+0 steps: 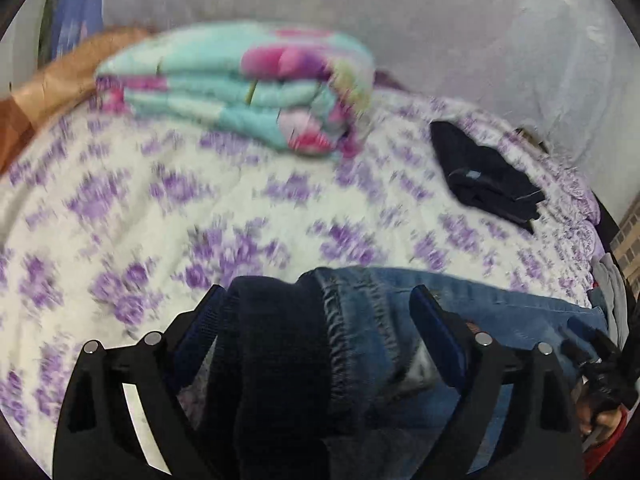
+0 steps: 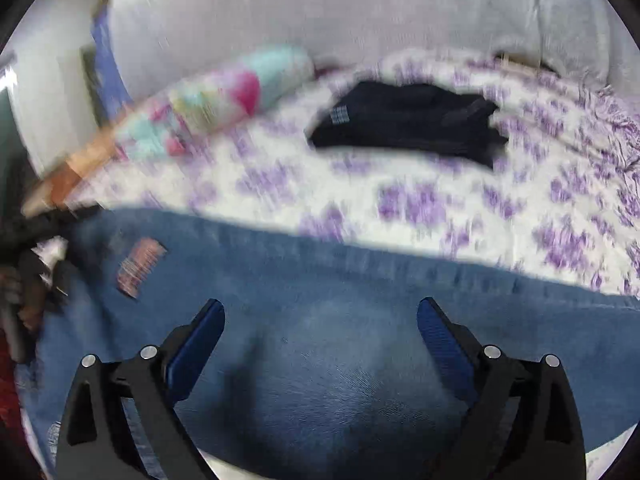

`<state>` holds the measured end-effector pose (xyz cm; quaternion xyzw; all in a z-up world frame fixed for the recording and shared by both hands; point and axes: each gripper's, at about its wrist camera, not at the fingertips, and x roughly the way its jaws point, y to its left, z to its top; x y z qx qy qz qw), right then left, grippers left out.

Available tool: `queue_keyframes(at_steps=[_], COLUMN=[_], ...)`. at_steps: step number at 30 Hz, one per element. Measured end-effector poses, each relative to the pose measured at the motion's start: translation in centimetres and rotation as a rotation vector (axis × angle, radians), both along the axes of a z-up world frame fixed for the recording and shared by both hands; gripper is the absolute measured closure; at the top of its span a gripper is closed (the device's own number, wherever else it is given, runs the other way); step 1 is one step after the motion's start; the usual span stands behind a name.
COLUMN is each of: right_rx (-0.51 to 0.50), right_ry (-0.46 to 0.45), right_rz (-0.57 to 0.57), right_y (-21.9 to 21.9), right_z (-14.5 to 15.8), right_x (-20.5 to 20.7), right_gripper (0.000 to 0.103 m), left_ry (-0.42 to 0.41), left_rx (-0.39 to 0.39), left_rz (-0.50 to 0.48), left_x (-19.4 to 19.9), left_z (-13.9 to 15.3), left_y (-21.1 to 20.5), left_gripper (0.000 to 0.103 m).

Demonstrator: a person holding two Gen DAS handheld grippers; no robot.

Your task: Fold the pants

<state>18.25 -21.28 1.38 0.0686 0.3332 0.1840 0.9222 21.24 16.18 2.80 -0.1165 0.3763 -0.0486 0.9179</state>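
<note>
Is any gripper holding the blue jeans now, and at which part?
Nothing is held. Left gripper and right gripper are both open above the jeans.

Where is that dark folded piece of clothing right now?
The dark folded garment lies on the purple-flowered bedspread, toward its far edge. It is beyond the jeans and right of the turquoise-and-pink quilt.

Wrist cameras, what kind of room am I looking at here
Most likely a bedroom. A bed with a white, purple-flowered bedspread fills both views, a folded floral quilt sits at its far side, and blue jeans and a dark folded garment lie on it.
</note>
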Motion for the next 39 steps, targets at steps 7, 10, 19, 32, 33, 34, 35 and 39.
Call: queue_keyframes(at_steps=[7, 10, 19, 32, 33, 34, 35, 39], right_rx=[-0.125, -0.12, -0.151, -0.153, -0.152, -0.153, -0.155, -0.152], right_ry=[0.196, 0.189, 0.181, 0.182, 0.182, 0.182, 0.183, 0.186], right_rz=[0.171, 0.171, 0.163, 0.163, 0.163, 0.163, 0.163, 0.164], right_y=[3.4, 3.2, 3.6, 3.7, 3.7, 3.7, 3.7, 3.7], right_z=[-3.1, -3.1, -3.0, -3.1, -3.1, -3.1, -3.1, -3.1], right_x=[1.1, 1.1, 0.8, 0.8, 0.8, 0.8, 0.8, 1.0], right_gripper=[0.003, 0.003, 0.003, 0.003, 0.003, 0.003, 0.003, 0.003], left_ry=[0.096, 0.158, -0.048, -0.073, -0.075, -0.078, -0.08, -0.081], left_rx=[-0.053, -0.03, 0.23, 0.251, 0.257, 0.266, 0.27, 0.277], left_rz=[-0.014, -0.01, 0.062, 0.058, 0.057, 0.056, 0.055, 0.052], left_x=[0.7, 1.4, -1.6, -2.1, -2.2, -2.3, -2.3, -2.3], left_z=[-1.5, -2.9, 0.0, 0.4, 0.4, 0.4, 0.4, 0.5], left_y=[0.7, 0.3, -2.7, -3.1, -3.2, -3.4, -3.4, -3.5], left_gripper=[0.011, 0.011, 0.007, 0.005, 0.005, 0.005, 0.005, 0.005])
